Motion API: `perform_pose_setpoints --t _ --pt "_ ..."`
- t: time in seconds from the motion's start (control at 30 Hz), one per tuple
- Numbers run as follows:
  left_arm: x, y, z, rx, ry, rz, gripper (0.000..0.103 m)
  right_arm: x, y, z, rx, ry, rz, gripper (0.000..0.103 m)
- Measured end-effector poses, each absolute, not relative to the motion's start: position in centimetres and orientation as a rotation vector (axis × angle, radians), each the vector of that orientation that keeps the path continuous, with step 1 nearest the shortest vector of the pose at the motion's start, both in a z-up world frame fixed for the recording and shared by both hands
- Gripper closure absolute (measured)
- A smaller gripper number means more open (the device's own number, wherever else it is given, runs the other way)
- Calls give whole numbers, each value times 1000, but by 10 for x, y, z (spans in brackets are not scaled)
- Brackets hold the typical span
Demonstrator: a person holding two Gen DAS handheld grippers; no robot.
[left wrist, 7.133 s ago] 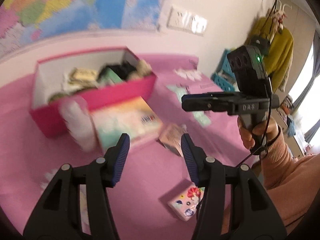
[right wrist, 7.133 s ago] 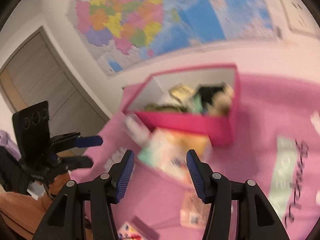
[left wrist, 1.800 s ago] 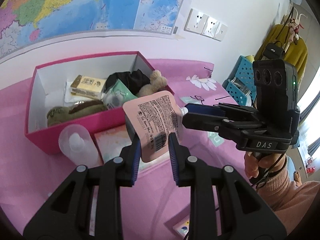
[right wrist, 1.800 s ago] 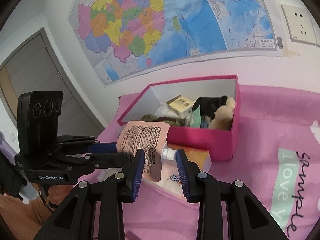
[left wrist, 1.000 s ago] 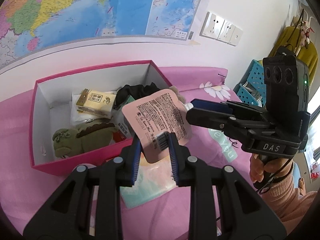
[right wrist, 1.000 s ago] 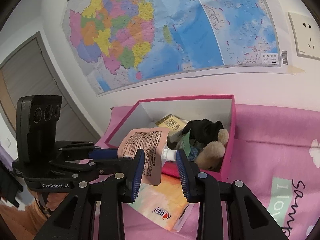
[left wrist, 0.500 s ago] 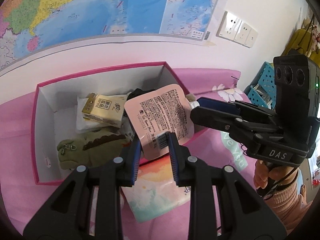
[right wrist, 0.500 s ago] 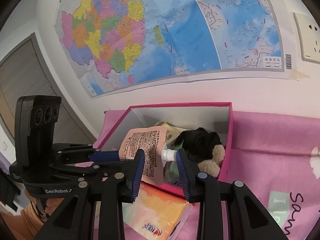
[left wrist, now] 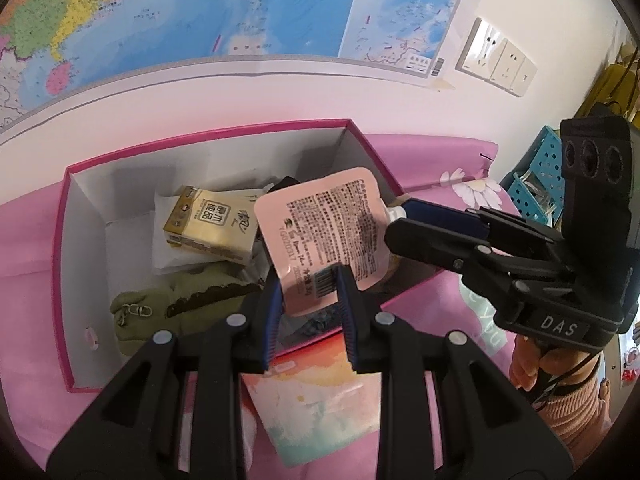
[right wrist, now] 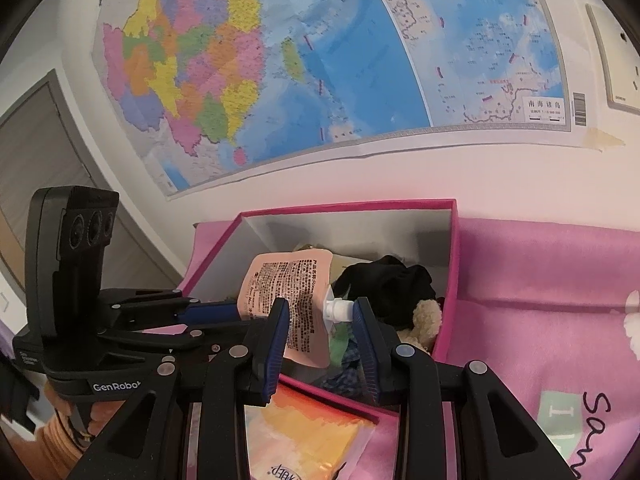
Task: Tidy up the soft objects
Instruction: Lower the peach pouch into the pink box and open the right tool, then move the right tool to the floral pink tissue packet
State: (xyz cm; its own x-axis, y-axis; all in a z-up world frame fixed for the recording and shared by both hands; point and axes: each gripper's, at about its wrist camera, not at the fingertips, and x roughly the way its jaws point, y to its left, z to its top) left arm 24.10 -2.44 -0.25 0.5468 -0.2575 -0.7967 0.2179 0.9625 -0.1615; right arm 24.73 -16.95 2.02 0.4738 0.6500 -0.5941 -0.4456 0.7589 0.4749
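Pouch held over the pink box, ready to drop.
Left gripper (left wrist: 308, 300) clamps the pink pouch (left wrist: 324, 236) by its bottom edge; right gripper (right wrist: 320, 314) closes on its spout, above the pink box (left wrist: 64, 248); next, likely lower and release.

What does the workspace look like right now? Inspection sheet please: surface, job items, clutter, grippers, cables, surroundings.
Surface: pink printed bedsheet.
Job's things: pink printed spout pouch held above the open magenta cardboard box. In the box: green dinosaur-shaped plush pouch, gold tissue pack, black cloth, beige plush toy.
Clutter: pastel flat packet on the sheet in front of the box.
Grippers: left gripper shut on the pouch's bottom edge; right gripper closed around its white cap end, contact unclear.
Cables: black cable at the right wrist.
Surroundings: wall map, wall sockets, blue perforated baskets.
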Motion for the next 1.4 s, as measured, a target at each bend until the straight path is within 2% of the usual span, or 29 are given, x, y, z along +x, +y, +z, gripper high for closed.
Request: perform_pose_setpoints --t 0.6,0.73,0.8,0.93,1.07,1.4 --pt "238 -20 -6 -61 949 -238 74 250 -159 20 233 833 653 68" --pt "219 -18 0 -42 904 -241 70 241 -160 22 233 831 668 68" --pt "208 -18 4 -35 878 -243 61 235 -161 24 231 826 685 68" --pt "183 -18 15 -10 815 -240 56 220 -162 31 222 809 712 62" --pt "156 -20 21 7 770 -251 43 202 -168 40 233 791 757 60" --pt "99 -21 6 21 780 -281 43 152 -171 52 209 796 855 49"
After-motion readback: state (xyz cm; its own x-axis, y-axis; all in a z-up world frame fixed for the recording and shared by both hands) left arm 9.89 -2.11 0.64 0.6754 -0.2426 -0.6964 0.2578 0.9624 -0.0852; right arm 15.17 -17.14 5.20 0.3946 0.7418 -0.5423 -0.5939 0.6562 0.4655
